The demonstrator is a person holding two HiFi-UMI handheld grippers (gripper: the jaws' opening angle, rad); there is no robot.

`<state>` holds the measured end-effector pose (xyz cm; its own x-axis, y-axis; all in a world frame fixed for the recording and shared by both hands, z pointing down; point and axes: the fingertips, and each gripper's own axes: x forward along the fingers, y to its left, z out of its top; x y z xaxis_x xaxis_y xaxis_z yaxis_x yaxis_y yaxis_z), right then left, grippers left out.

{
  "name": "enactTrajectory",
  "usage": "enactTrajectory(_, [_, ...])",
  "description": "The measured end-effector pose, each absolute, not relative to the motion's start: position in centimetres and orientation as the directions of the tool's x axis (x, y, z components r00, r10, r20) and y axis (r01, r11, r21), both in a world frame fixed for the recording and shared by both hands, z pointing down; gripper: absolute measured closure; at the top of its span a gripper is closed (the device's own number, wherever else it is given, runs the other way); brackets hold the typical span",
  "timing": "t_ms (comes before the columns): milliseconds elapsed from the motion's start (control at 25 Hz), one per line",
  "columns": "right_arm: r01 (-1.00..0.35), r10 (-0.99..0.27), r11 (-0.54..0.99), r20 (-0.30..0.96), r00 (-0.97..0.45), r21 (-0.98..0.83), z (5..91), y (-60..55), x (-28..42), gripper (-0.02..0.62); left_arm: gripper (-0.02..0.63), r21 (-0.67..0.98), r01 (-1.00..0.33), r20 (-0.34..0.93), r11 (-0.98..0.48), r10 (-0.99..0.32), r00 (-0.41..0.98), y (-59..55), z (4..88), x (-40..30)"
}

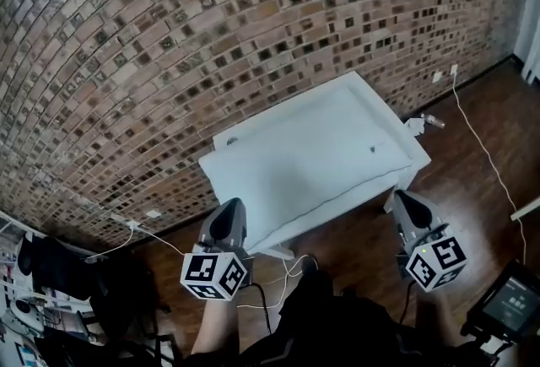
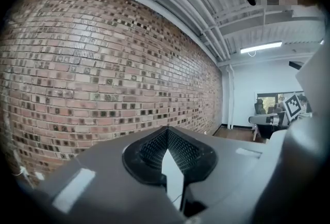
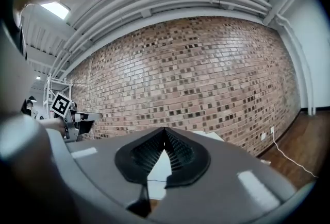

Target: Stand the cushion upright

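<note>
Left tongs [image 1: 233,205] and right tongs [image 1: 399,198] are both pinched shut on nothing. They sit just short of the near edge of the white cushion [image 1: 312,156], which lies flat on a small white desk [image 1: 253,122] against a brick wall [image 1: 169,36]. The approach appears to be in hand. Next, the tongs need to open and take the cushion's edge. The cushion hides most of the desk, and its thickness is hard to judge.

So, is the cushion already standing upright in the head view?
No, the cushion lies flat with its broad face turned up, not standing on an edge.
</note>
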<state>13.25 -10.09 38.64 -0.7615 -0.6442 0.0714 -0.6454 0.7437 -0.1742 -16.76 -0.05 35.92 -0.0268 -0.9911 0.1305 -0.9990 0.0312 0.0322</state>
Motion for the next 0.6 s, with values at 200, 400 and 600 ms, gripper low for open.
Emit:
enactTrajectory(200, [-0.717, -0.711, 0.674, 0.11, -0.695, -0.176, 40.1, -13.7, 11.6, 0.589, 0.606, 0.05, -0.999, 0.163, 0.015, -0.987, -0.007, -3.8, 36.2, -21.9])
enactTrajectory(400, [-0.739, -0.728, 0.649, 0.133, -0.672, -0.182, 41.6, -17.1, 9.8, 0.589, 0.606, 0.036, -0.999, 0.185, 0.002, -0.983, 0.005, -6.8, 37.2, -25.5])
enactTrajectory(600, [-0.785, -0.767, 0.58, 0.18, -0.616, -0.218, 43.9, -18.4, 9.5, 0.589, 0.606, 0.021, -0.995, 0.231, -0.1, -0.968, 0.102, -10.5, 38.2, -26.4])
